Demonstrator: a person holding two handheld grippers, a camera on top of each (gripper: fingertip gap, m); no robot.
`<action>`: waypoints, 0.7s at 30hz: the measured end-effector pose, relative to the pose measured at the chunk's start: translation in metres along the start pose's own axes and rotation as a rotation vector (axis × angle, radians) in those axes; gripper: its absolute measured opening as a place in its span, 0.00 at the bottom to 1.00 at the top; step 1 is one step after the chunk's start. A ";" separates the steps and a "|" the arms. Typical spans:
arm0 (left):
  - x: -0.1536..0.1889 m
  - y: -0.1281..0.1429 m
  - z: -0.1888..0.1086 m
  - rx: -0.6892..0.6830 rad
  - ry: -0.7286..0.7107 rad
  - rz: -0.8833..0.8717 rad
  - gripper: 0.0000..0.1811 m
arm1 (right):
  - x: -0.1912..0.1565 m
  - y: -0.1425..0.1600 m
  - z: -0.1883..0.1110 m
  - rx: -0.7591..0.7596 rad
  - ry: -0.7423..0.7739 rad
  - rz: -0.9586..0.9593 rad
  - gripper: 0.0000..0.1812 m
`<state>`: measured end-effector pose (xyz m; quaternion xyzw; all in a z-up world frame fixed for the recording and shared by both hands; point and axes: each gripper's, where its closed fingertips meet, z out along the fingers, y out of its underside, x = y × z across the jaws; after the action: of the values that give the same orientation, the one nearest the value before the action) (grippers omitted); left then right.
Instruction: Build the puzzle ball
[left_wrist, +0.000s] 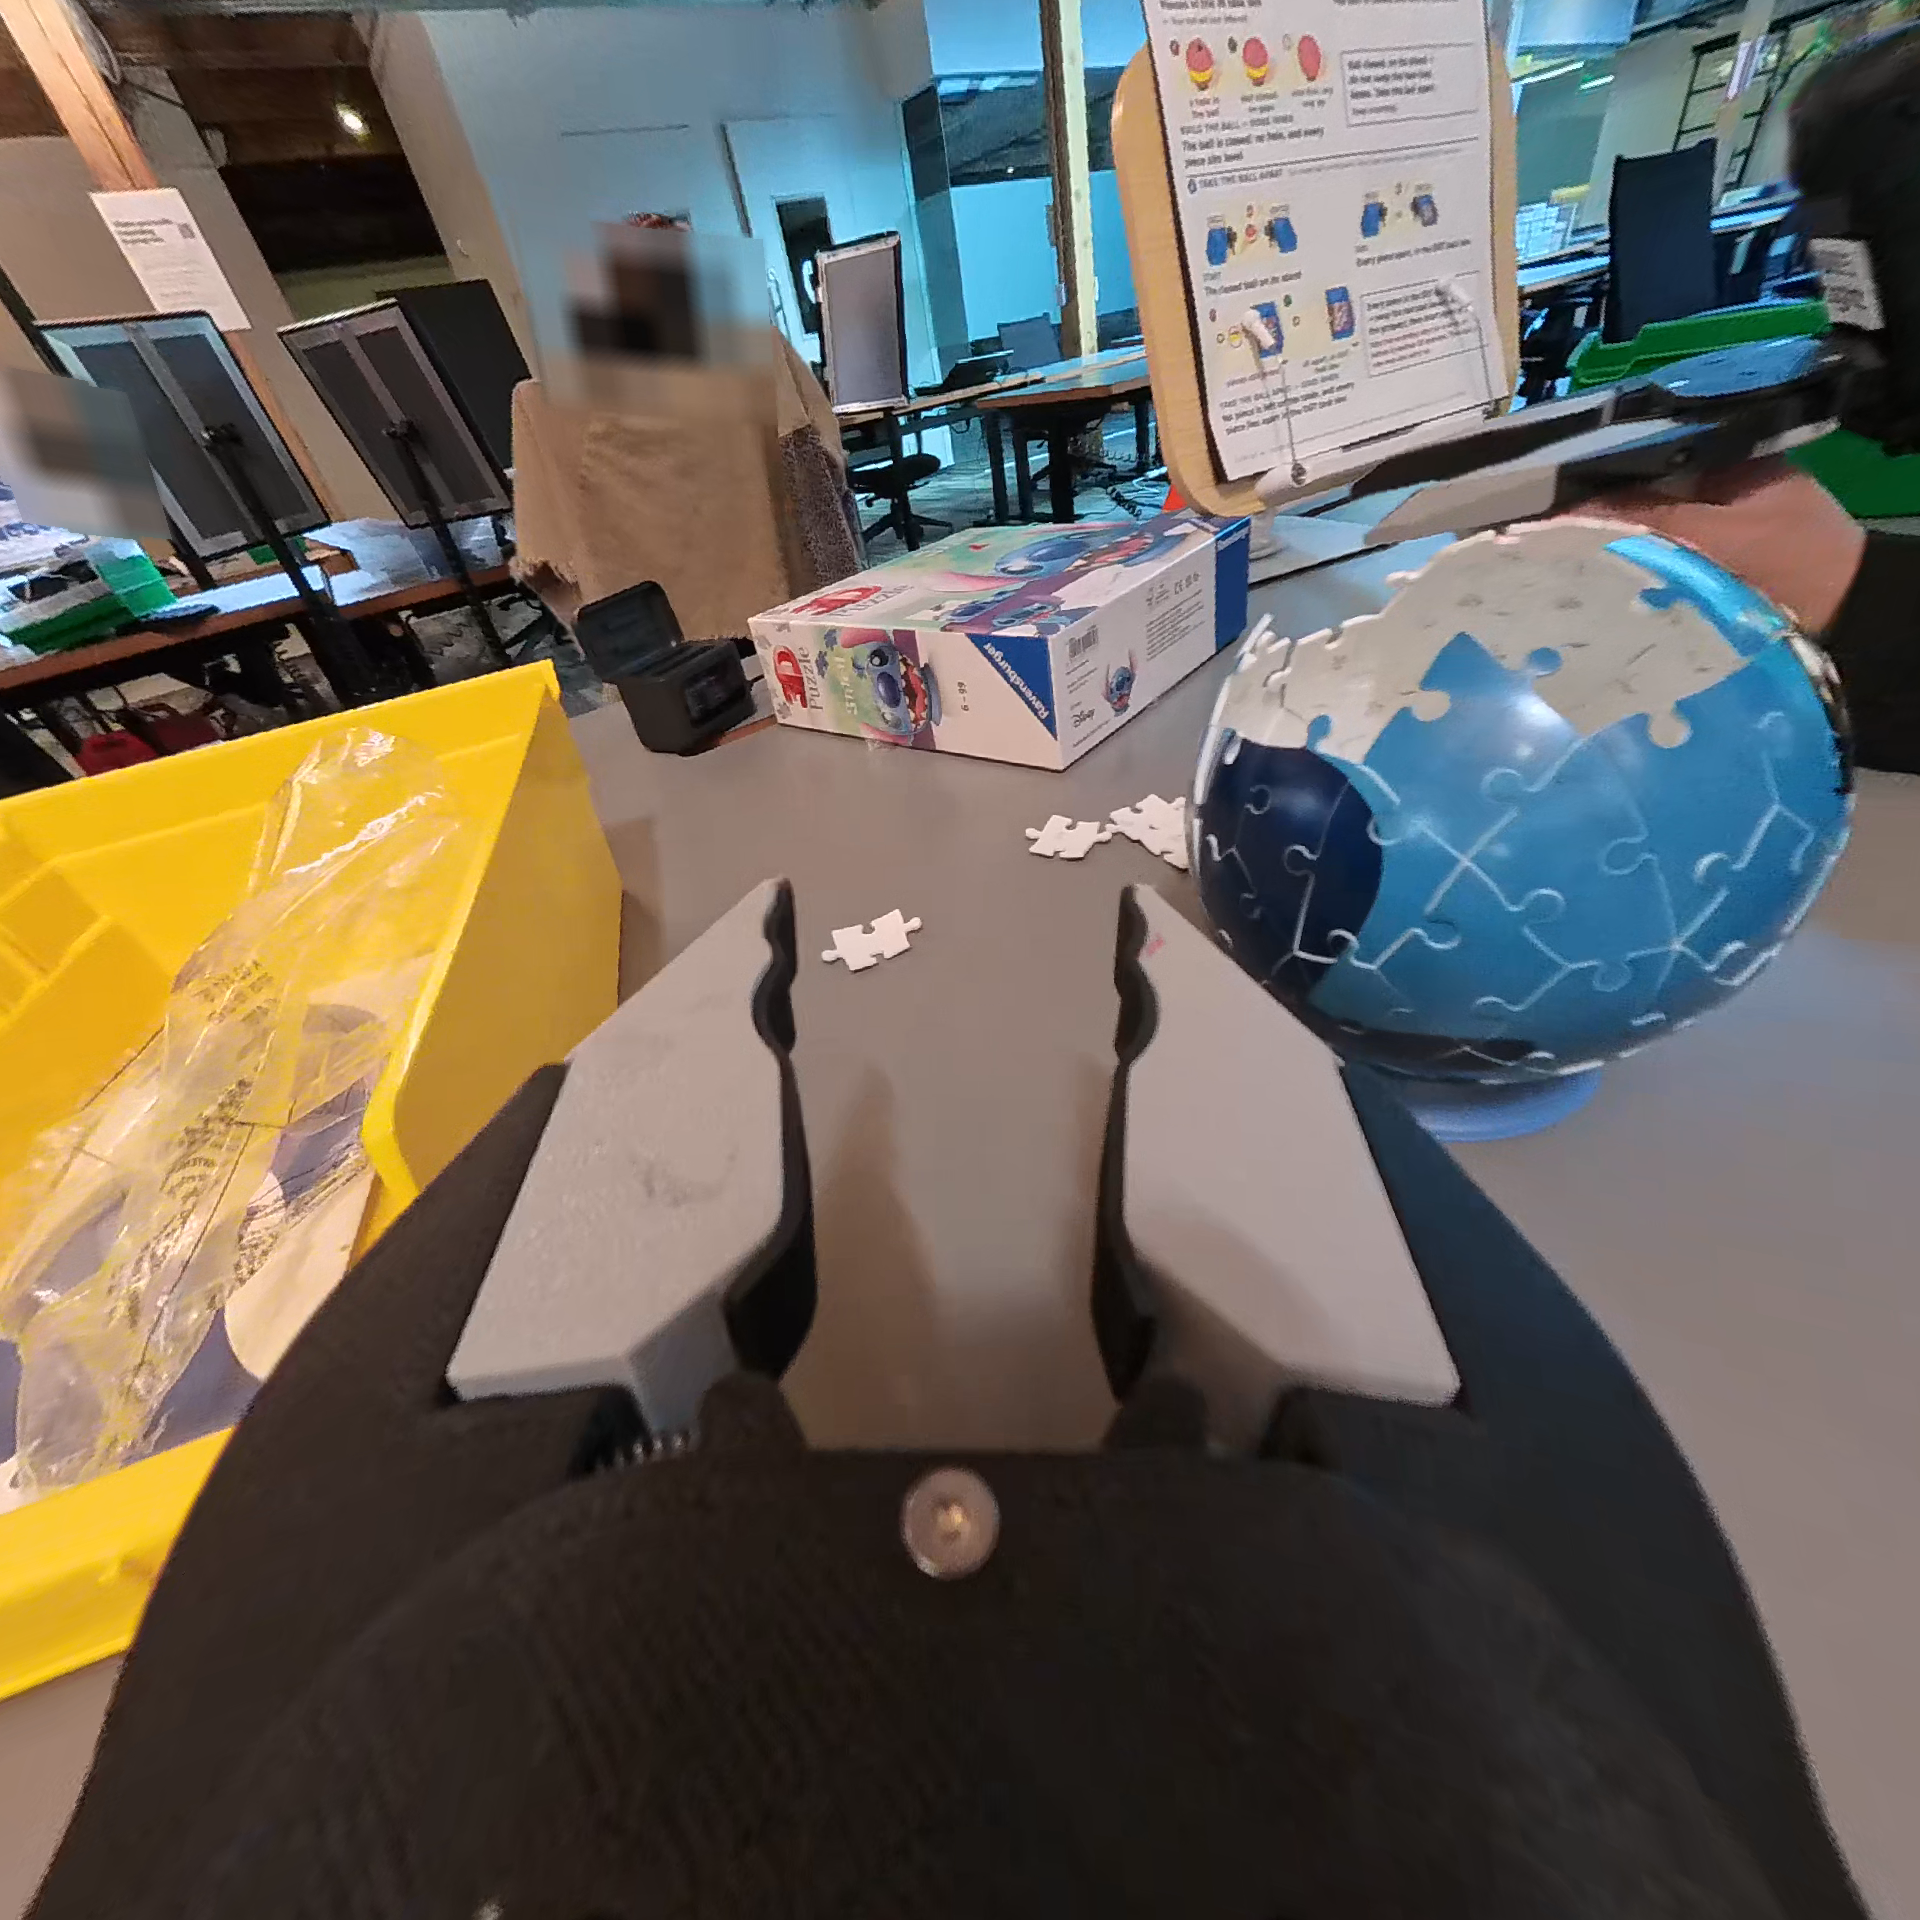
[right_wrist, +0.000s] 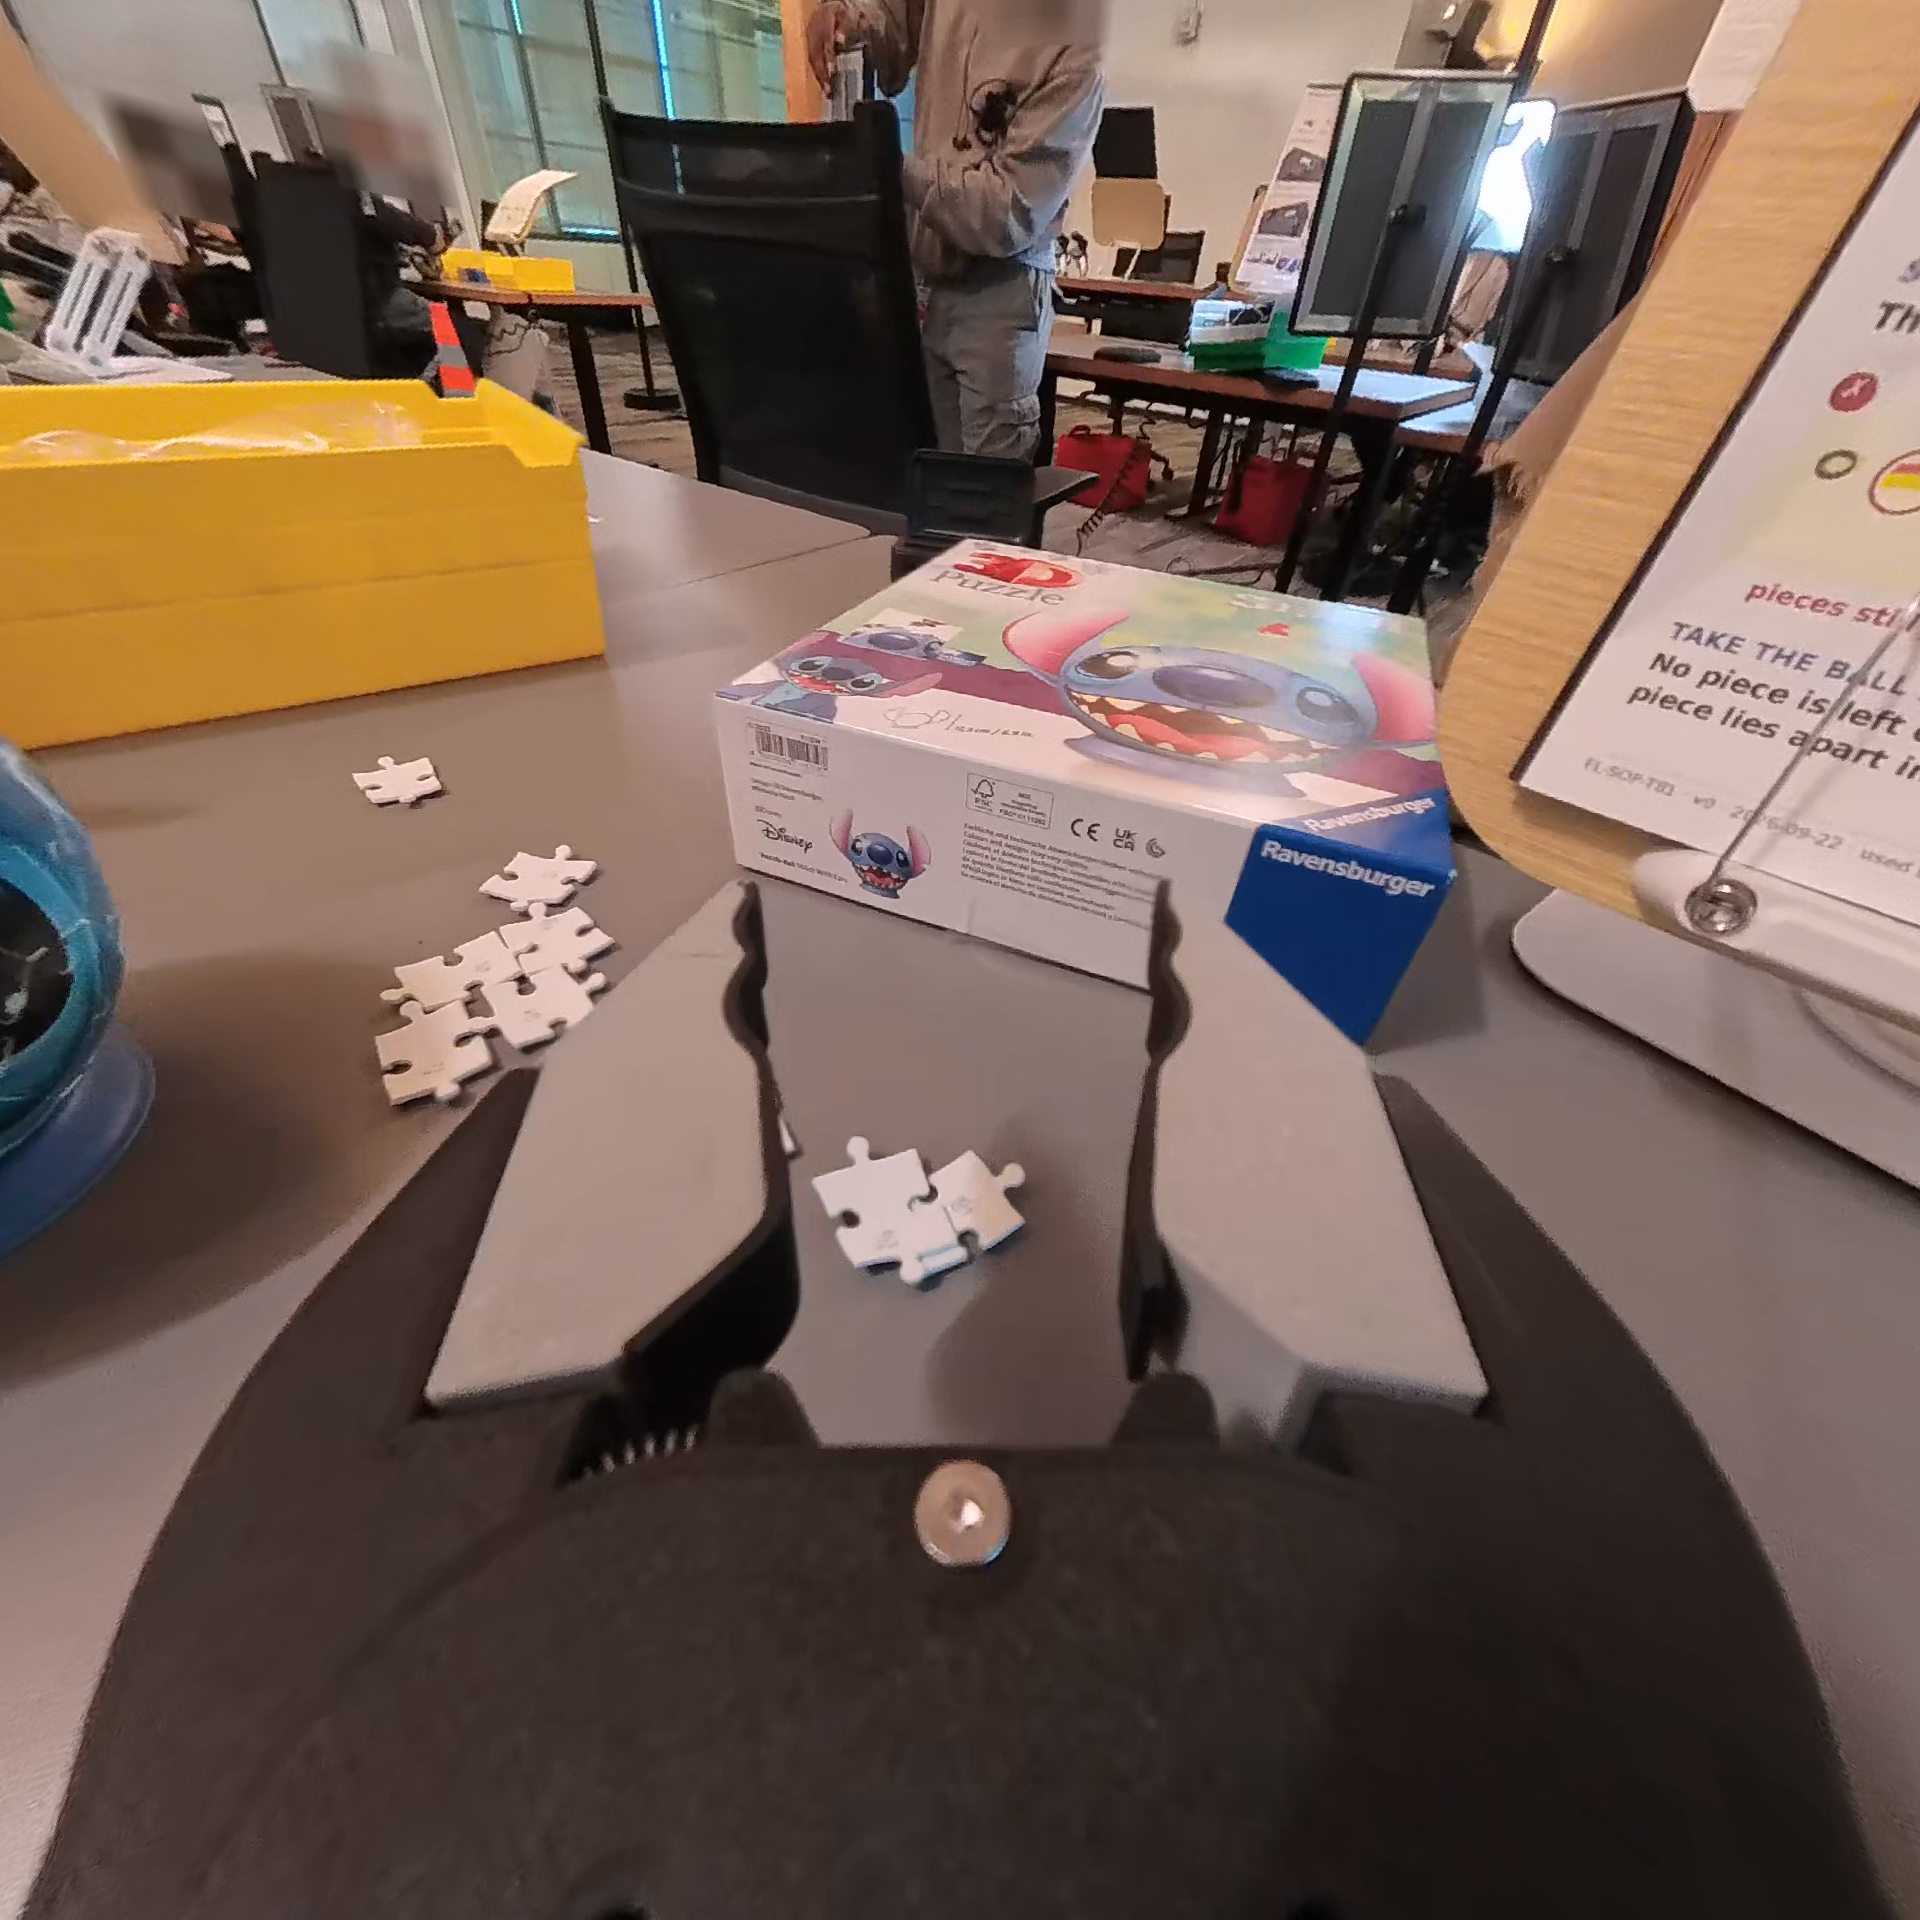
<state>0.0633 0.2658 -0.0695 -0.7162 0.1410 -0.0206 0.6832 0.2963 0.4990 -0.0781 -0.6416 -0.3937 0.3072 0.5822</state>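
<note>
The partly built blue and white puzzle ball (left_wrist: 1538, 821) sits on a blue stand (left_wrist: 1507, 1107) on the grey table, right of my left gripper (left_wrist: 956, 914), which is open and empty. A loose white piece (left_wrist: 871, 940) lies just beyond its fingertips, and more pieces (left_wrist: 1117, 828) lie by the ball. My right gripper (right_wrist: 958, 906) is open and empty above the table. Two joined white pieces (right_wrist: 916, 1210) lie on the table between its fingers. A cluster of white pieces (right_wrist: 497, 977) lies to its left, with the ball's edge (right_wrist: 42, 935) at far left.
A yellow bin (left_wrist: 488, 883) with a clear plastic bag (left_wrist: 208, 1091) stands at left. The puzzle box (right_wrist: 1091, 790) lies ahead. An instruction sheet on a wooden stand (right_wrist: 1621, 582) stands at right. A person stands behind a black chair (right_wrist: 769, 301).
</note>
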 end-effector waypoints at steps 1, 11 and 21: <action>-0.001 0.000 0.000 0.000 -0.005 0.003 0.34 | -0.004 -0.001 -0.002 0.009 -0.008 -0.016 0.40; -0.005 -0.003 -0.001 0.024 -0.014 0.003 0.34 | -0.024 -0.003 0.005 0.017 -0.159 0.004 0.38; 0.003 -0.001 0.001 0.004 -0.038 0.123 0.32 | -0.029 -0.003 0.009 0.008 -0.201 0.048 0.38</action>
<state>0.0668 0.2661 -0.0691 -0.7050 0.1718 0.0347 0.6872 0.2737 0.4785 -0.0782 -0.6144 -0.4333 0.3855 0.5349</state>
